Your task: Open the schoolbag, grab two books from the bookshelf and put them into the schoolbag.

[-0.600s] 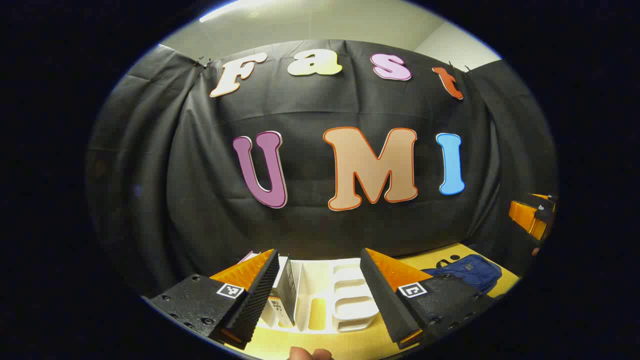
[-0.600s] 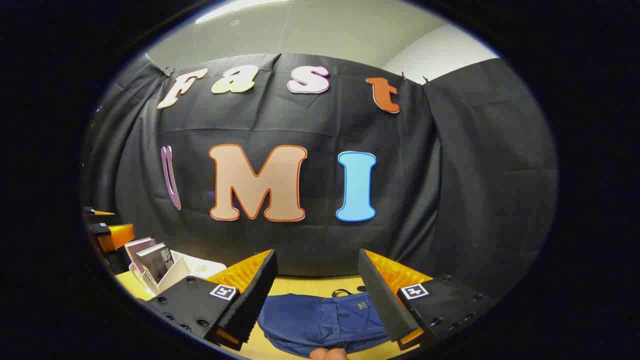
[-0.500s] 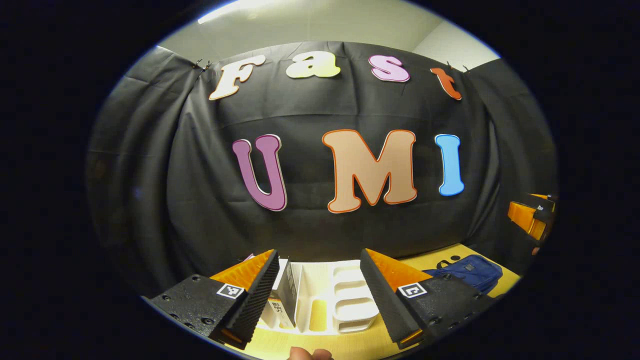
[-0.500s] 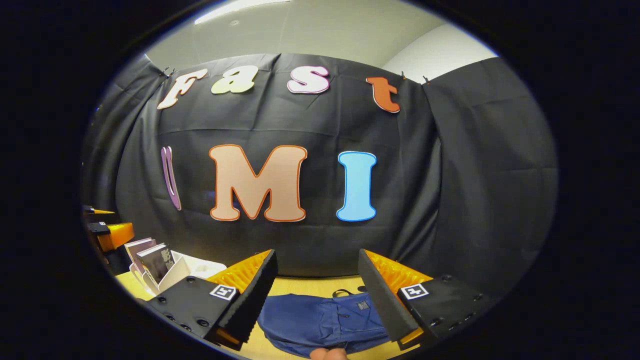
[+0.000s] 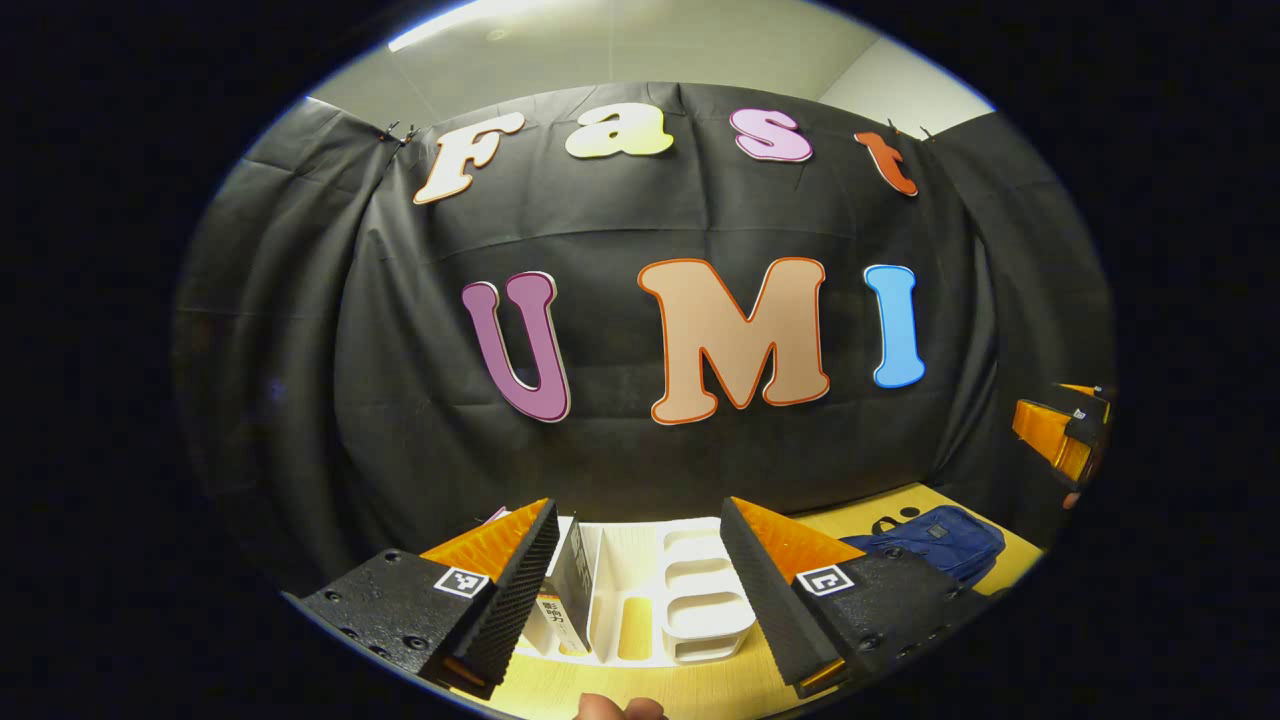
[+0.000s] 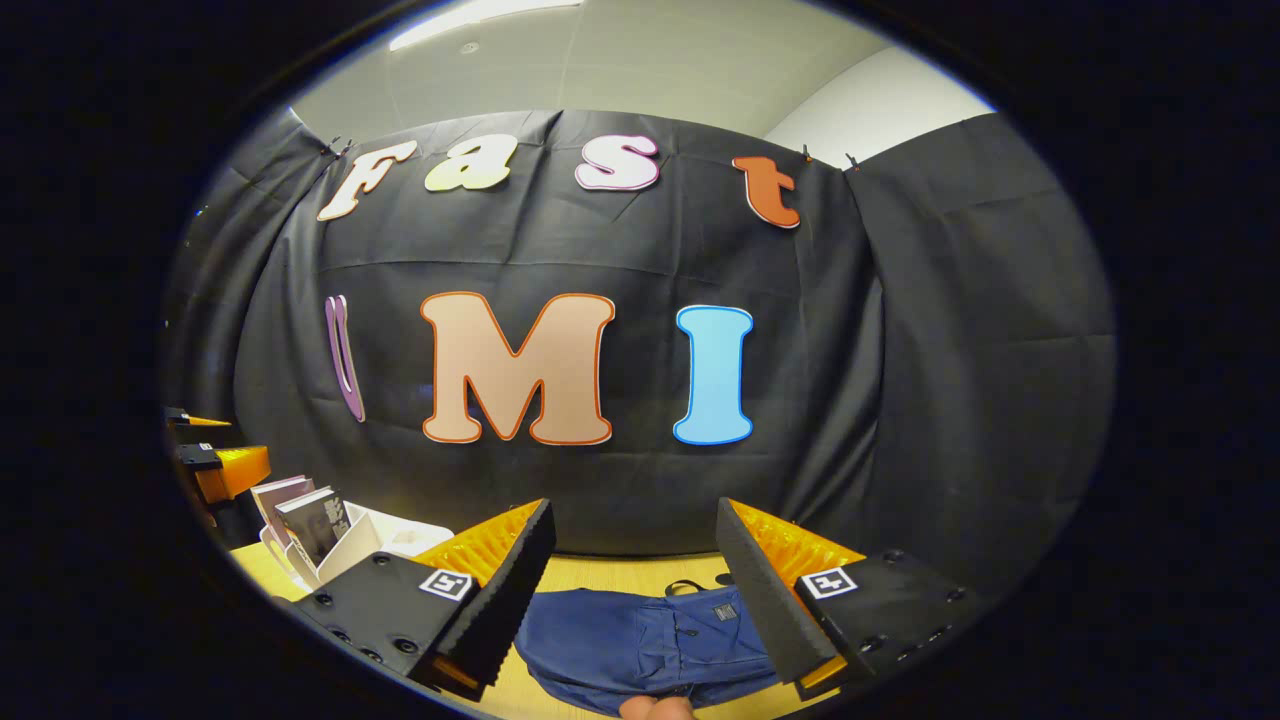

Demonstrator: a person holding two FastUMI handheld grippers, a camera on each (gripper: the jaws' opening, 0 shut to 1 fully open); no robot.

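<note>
Two books (image 6: 305, 513) in bookshelf (image 6: 350, 545), schoolbag (image 6: 645, 640) seemingly zipped.

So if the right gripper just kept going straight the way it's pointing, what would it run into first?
Probably the black cloth wall: the open right gripper points level, above the blue schoolbag lying flat on the table. The bag sits lower between its fingers, though depth is hard to judge.

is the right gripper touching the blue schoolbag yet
Apart. In the right gripper view the right gripper hangs open above the table, and the schoolbag lies flat on it farther on, framed between the jaws.
</note>
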